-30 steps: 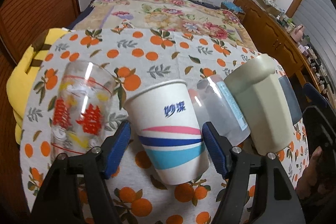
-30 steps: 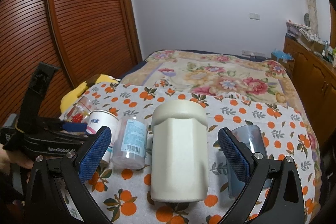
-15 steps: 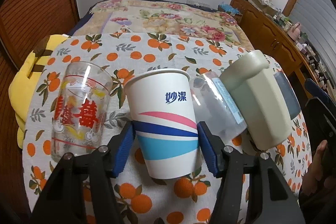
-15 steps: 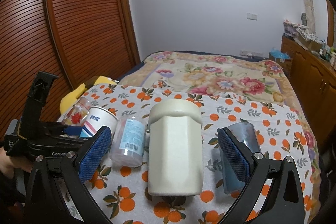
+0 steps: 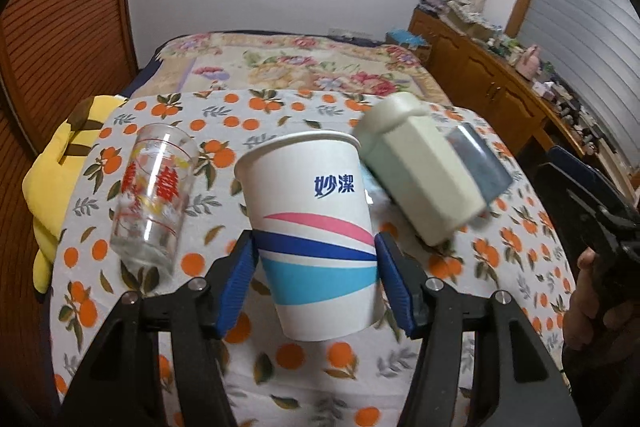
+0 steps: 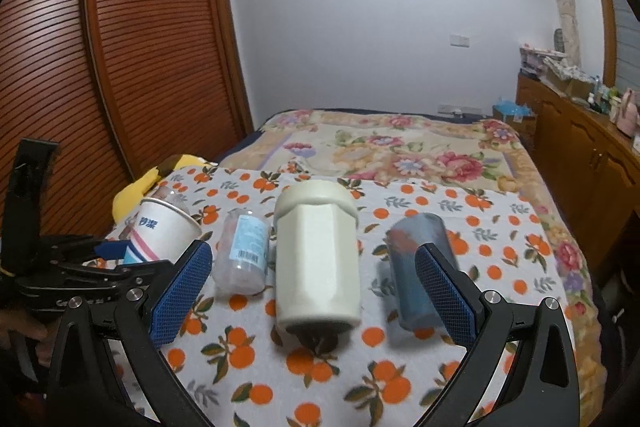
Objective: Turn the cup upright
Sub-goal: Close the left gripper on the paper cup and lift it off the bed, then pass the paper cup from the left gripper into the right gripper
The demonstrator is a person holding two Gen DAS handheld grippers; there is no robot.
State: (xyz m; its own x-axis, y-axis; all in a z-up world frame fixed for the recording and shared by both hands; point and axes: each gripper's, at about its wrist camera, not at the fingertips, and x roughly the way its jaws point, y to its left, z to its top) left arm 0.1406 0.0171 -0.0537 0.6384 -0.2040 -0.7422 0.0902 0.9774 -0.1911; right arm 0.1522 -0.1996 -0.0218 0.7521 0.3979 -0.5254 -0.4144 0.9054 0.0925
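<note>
The left gripper (image 5: pixel 316 279) clamps the paper cup (image 5: pixel 312 227) between its blue ribbed pads, mouth up. Beyond the left finger lies a printed glass (image 5: pixel 154 195); past the right, a cream faceted jar (image 5: pixel 420 171). The right gripper (image 6: pixel 312 291) gapes wide over the orange-print cloth (image 6: pixel 400 379), bed (image 6: pixel 400 147) beyond.

Orange-print cloth (image 6: pixel 400 367) covers counter. Printed glass (image 5: pixel 154 195) stands at left. Clear plastic cup with blue label (image 6: pixel 242 253), cream tumbler (image 6: pixel 318 259) and dark blue cup (image 6: pixel 416 263) in row. Yellow plush (image 5: pixel 52 183) at counter's left edge. Floral bedspread (image 6: pixel 400 151) behind.
</note>
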